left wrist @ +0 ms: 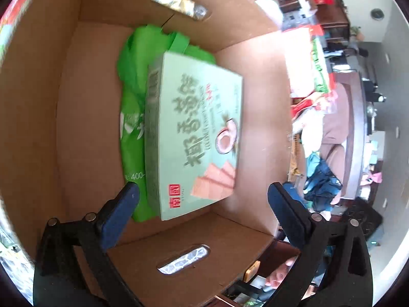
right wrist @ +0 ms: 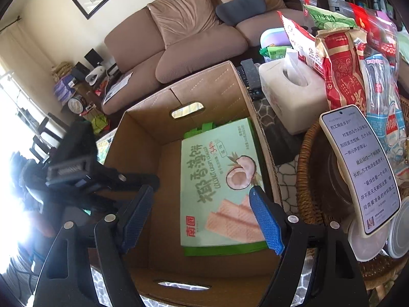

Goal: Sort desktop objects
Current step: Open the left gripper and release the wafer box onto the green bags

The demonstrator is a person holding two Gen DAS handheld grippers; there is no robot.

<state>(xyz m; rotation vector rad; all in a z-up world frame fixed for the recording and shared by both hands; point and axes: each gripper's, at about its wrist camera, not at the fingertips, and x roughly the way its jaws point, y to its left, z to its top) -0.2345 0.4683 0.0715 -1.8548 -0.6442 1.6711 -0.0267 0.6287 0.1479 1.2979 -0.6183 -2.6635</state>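
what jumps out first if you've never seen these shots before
The pale green wafer box with the coconut picture grabs the eye first, lying flat on a bright green bag inside the open cardboard carton. To the carton's right in the right wrist view, a lit phone full of text leans on a wicker basket, with a white tissue box and snack bags behind.

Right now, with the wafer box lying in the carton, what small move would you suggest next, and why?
Probably lift the left gripper out of the carton: its jaws stand open and empty, and the wafer box already rests on the green bag.
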